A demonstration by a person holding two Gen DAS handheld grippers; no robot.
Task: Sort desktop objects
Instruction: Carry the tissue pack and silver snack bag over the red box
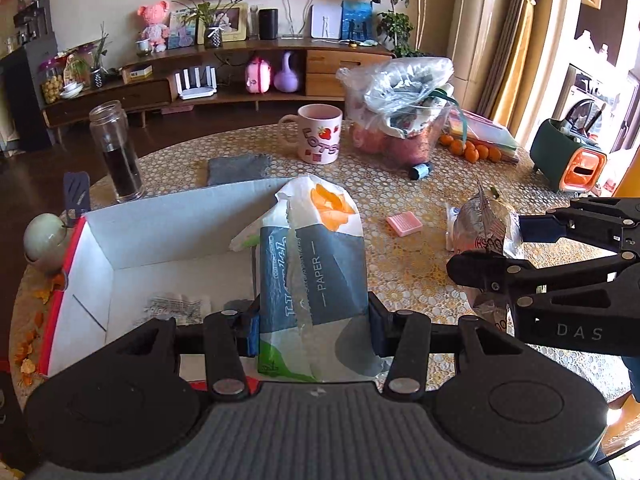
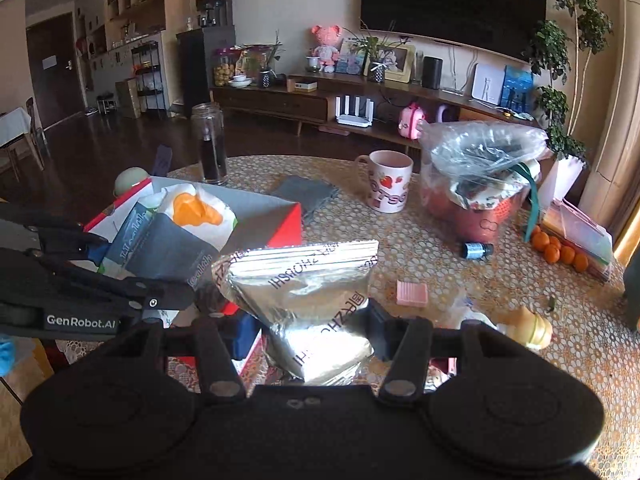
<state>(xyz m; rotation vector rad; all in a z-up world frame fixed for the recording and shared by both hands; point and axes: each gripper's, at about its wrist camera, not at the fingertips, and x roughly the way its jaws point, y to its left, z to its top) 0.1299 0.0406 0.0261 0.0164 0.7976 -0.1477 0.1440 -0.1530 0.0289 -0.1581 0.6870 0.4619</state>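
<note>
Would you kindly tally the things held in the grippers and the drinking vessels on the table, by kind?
Soft paper tissue packs, white, grey and orange, clamped in the left gripper: 1
Silver foil pouches, clamped in the right gripper: 1
Pink strawberry ceramic mugs: 1
Clear glass jars with dark contents: 1
Total: 4

Open box [image 1: 100, 240]: interior largely free. Beyond its far wall: glass jar [image 1: 116, 152], grey cloth [image 1: 238, 168], mug [image 1: 320, 134]. Right: bare tabletop [image 1: 404, 264], pink eraser [image 1: 404, 224].
</note>
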